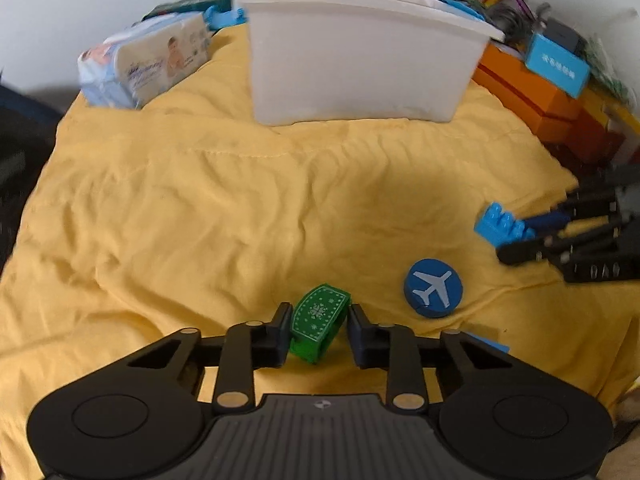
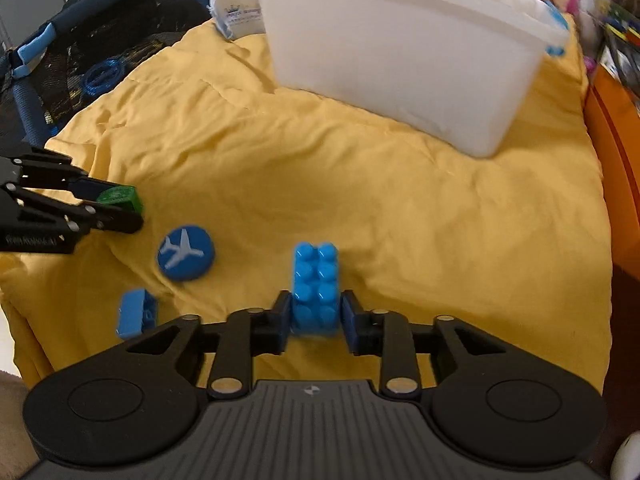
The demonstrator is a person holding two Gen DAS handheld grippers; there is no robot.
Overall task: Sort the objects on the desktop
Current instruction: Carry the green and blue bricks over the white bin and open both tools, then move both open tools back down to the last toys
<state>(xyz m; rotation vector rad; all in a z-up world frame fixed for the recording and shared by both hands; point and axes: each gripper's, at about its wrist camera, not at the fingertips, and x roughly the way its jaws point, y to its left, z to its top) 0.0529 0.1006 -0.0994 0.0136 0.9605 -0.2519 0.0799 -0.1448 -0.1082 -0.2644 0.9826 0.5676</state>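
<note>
A green block with a white snowflake pattern (image 1: 318, 322) sits tilted between the pads of my left gripper (image 1: 318, 320), which is shut on it just above the yellow cloth (image 1: 200, 200). The right wrist view shows that gripper (image 2: 134, 210) at the left with the green block (image 2: 120, 197) in its tips. My right gripper (image 2: 314, 308) is shut on a blue studded brick (image 2: 316, 284), studs facing the camera. From the left wrist view, the right gripper (image 1: 512, 240) holds the brick (image 1: 498, 224) at the right edge. A round blue disc with a white plane (image 1: 433, 287) (image 2: 186, 252) lies between the grippers.
A white plastic tub (image 1: 360, 60) (image 2: 400, 60) stands at the back of the cloth. A wipes pack (image 1: 144, 64) lies to its left, orange boxes (image 1: 532, 92) to its right. A small blue piece (image 2: 136, 314) lies near the front. A black mesh bag (image 2: 100, 40) borders the left.
</note>
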